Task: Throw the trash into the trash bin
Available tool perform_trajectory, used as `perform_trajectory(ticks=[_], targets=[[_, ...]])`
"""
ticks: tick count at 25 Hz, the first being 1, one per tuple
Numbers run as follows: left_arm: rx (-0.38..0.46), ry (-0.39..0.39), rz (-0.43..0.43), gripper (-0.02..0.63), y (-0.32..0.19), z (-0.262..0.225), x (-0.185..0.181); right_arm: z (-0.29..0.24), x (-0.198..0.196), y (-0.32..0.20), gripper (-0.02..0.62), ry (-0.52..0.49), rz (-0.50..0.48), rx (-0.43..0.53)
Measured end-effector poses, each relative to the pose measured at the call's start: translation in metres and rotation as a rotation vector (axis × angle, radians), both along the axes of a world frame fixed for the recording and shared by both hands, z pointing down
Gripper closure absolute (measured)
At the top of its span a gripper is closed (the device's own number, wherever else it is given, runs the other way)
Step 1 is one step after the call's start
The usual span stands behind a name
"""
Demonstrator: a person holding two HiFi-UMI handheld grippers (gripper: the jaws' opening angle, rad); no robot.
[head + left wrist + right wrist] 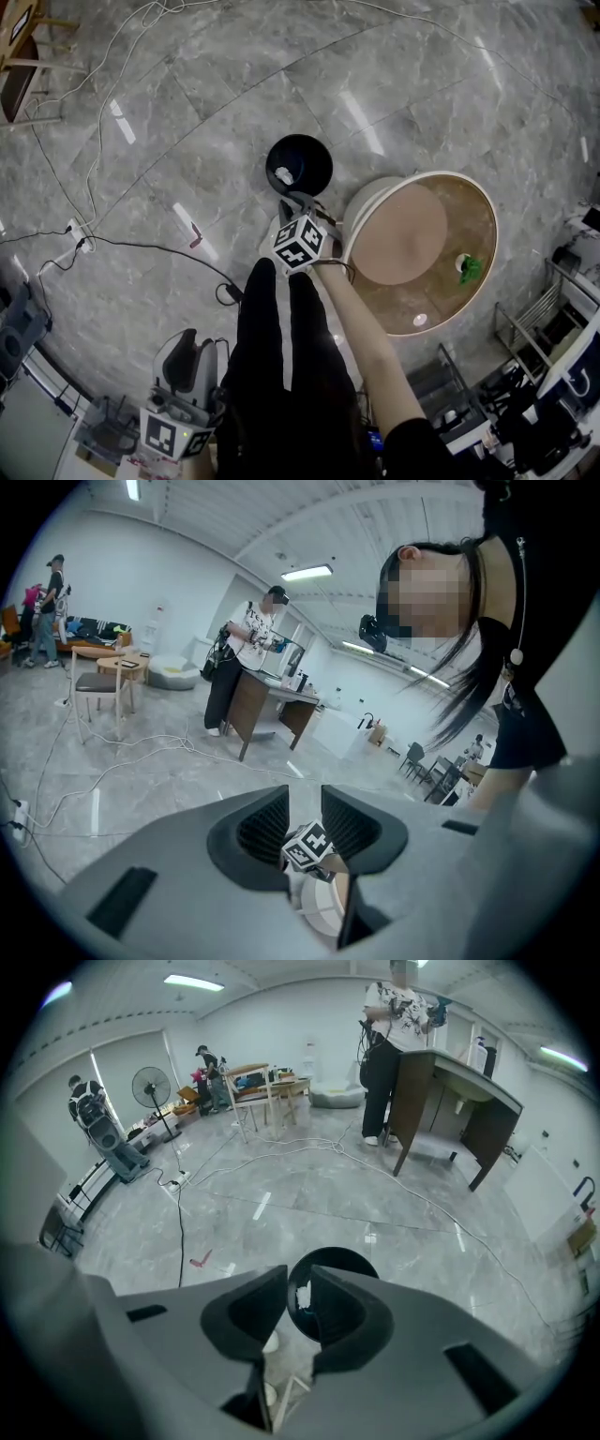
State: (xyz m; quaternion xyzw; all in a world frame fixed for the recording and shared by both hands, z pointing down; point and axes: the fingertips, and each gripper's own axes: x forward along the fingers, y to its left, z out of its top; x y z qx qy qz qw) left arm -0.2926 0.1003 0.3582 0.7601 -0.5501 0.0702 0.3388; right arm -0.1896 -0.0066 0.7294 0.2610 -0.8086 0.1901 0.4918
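Marble floor [422, 84] is seen beneath the trash bin [298, 165]. Above it the right tool [299, 1279] is held part-spread and empty. With trash [284, 174] seen inside, the drop is judged done, and withdrawal is likely needed next.

Long ceiling lamps [305, 572] far above and beyond my jaws fill the room with bright, even light, so shadows on the floor [422, 84] are faint. The polished stone throws the lamps back as pale streaks of glare around the bin [299, 165], whose inside stays black just past the tips of my right gripper [299, 1279]. Close up, both it and my left gripper [305, 803] look soft and out of focus, their hollows dark. Every view bulges at the edges, and both gripper views go black in the corners.
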Motion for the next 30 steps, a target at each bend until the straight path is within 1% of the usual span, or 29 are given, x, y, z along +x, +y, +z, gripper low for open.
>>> perform_trajectory(ticks=[3, 6, 8, 11, 14, 18, 20, 23, 26, 30], targets=[[0.002, 0.012, 0.005, 0.497, -0.004, 0.000, 0.003, -0.001, 0.002, 0.002, 0.512, -0.002, 0.012, -0.001], [0.014, 0.060, -0.007, 0.497, -0.020, -0.008, 0.010, -0.003, 0.005, 0.005, 0.514, -0.003, 0.018, -0.004], [0.018, 0.064, 0.006, 0.497, -0.023, -0.010, 0.012, -0.006, 0.007, 0.007, 0.514, -0.005, 0.031, -0.004], [0.027, 0.046, 0.043, 0.499, -0.023, -0.012, 0.010, -0.016, 0.009, 0.009, 0.517, -0.014, 0.063, 0.002], [0.047, 0.032, 0.105, 0.499, -0.023, -0.015, 0.007, -0.030, 0.010, 0.012, 0.517, -0.019, 0.103, 0.012], [0.105, 0.095, 0.185, 0.500, -0.050, -0.035, 0.019, -0.067, 0.018, 0.022, 0.515, -0.032, 0.188, 0.029], [0.141, 0.136, 0.260, 0.500, -0.070, -0.047, 0.035, -0.099, 0.029, 0.025, 0.512, -0.051, 0.268, 0.054], [0.176, 0.194, 0.438, 0.504, -0.091, -0.061, 0.071, -0.161, 0.060, 0.033, 0.511, -0.090, 0.448, 0.118], [0.199, 0.178, 0.629, 0.528, -0.089, -0.070, 0.110, -0.224, 0.100, 0.058, 0.511, -0.133, 0.629, 0.188], [0.234, 0.170, 0.818, 0.540, -0.071, -0.091, 0.164, -0.296, 0.162, 0.118, 0.512, -0.130, 0.858, 0.284]])
